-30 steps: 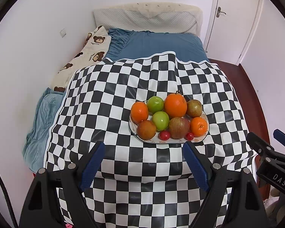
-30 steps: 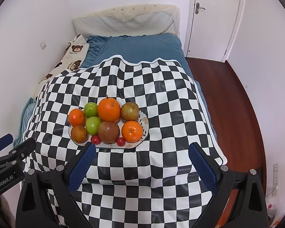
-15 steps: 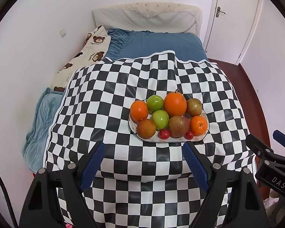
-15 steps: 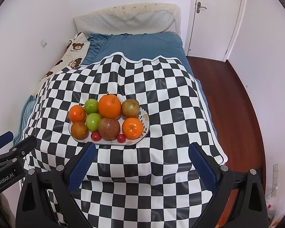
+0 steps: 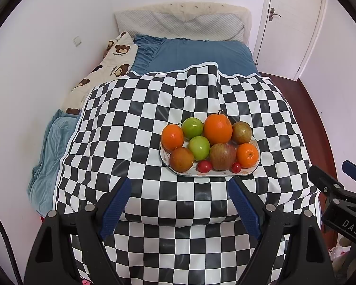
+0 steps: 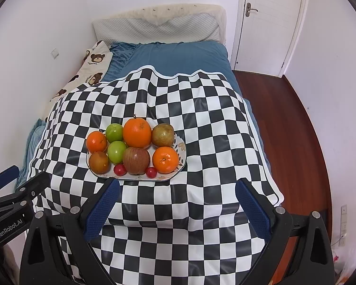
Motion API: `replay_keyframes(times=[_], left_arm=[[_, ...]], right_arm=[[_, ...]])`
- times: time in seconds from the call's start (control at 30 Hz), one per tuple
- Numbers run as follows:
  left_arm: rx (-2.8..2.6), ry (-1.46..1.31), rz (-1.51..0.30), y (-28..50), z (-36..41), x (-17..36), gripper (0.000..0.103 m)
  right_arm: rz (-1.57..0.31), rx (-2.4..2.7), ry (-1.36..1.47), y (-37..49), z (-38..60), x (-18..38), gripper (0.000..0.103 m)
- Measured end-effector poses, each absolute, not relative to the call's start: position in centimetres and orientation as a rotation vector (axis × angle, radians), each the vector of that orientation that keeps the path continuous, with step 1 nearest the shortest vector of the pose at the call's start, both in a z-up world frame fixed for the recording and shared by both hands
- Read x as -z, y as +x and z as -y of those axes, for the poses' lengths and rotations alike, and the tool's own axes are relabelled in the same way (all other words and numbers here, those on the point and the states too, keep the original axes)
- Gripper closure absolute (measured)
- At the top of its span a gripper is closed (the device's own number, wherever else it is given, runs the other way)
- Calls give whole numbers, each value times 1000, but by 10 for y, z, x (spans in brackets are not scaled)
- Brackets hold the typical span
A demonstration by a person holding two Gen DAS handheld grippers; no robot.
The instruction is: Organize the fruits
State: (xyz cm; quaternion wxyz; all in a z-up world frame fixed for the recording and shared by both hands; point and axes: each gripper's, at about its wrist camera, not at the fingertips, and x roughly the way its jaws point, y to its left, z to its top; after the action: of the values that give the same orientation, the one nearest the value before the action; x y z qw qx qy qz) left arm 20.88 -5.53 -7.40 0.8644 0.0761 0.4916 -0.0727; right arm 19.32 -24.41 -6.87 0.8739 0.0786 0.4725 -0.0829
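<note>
Oranges, green apples, brownish-red apples and two small red cherry tomatoes crowd one patterned white oval plate on the checkered cloth.

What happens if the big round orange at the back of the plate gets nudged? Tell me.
The big round orange would probably roll, being near-spherical. Its dimpled peel looks grippy rather than slippery. It sits against a green apple and red-streaked apple, so nudging it likely shifts them.
</note>
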Motion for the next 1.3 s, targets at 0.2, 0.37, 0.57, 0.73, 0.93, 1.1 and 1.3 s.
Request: replay_keyframes(times=[0.2, 0.37, 0.57, 0.73, 0.93, 1.1, 1.3], left_arm=[[154, 156, -1023, 209, 56, 74, 20], [158, 156, -1018, 209, 54, 71, 20], [162, 162, -1015, 207, 57, 70, 20], [163, 158, -1016, 206, 57, 70, 20], [165, 162, -1015, 206, 58, 70, 20], [165, 160, -1015, 206, 58, 70, 20], [164, 161, -1013, 206, 58, 70, 20]], right_arm=[[-975, 168, 166, 192, 244, 64, 3], [-975, 164, 167, 192, 243, 62, 3], [-976, 162, 168, 192, 244, 62, 3], [-973, 163, 167, 192, 244, 61, 3], [-969, 164, 168, 191, 244, 60, 3], [-969, 165, 168, 191, 245, 60, 3], [-968, 164, 170, 190, 245, 61, 3]])
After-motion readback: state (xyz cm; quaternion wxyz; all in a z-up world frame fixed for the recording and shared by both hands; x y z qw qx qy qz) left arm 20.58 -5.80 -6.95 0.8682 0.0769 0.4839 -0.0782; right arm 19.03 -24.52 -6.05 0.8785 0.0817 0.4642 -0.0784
